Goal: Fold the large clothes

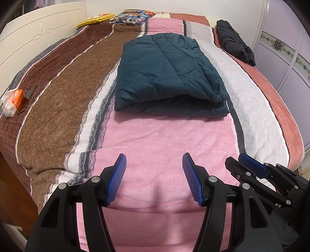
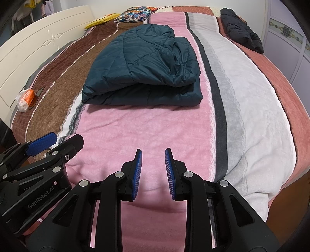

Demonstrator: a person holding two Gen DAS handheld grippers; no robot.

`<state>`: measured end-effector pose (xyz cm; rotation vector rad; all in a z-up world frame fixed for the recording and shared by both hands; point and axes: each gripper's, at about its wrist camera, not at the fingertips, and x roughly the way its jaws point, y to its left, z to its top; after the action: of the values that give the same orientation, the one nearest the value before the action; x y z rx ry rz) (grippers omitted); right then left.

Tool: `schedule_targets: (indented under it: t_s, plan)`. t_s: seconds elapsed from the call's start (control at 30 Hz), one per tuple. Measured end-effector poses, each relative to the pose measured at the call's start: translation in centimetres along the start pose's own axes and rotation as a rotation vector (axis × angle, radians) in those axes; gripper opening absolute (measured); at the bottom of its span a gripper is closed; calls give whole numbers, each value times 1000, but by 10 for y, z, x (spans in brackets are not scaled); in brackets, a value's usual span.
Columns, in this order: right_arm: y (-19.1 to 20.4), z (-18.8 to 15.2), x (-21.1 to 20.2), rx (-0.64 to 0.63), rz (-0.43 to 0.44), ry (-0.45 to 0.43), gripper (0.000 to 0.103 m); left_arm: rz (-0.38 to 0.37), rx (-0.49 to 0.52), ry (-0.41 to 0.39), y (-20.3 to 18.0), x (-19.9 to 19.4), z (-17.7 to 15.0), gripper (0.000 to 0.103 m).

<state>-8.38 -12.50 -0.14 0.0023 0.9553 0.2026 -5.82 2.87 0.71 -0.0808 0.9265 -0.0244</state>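
A dark teal quilted jacket (image 1: 166, 75) lies folded into a thick rectangle on the striped bedspread (image 1: 155, 139); it also shows in the right wrist view (image 2: 143, 71). My left gripper (image 1: 154, 160) is open and empty, low over the pink stripe, well short of the jacket's near edge. My right gripper (image 2: 153, 155) is open with a narrower gap, also empty, beside the left one. The right gripper shows in the left wrist view (image 1: 250, 166), and the left gripper shows in the right wrist view (image 2: 50, 143).
A black jacket (image 1: 235, 42) lies at the far right edge of the bed. Cartoon and yellow pillows (image 1: 131, 16) sit at the far end. An orange packet in a plastic bag (image 1: 12, 101) lies at the left edge by the white headboard (image 1: 34, 34). A wardrobe (image 1: 286, 58) stands at right.
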Motion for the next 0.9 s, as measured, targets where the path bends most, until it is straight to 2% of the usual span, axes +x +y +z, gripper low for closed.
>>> schedule_targets:
  t_s: [0.63,0.9]
  plan:
    - [0,0,0,-1,0,2,25,4,6,-13,1,-3,3,59]
    - [1,0,0,-2,0,1,25,11,0,-12,0,-3,1,56]
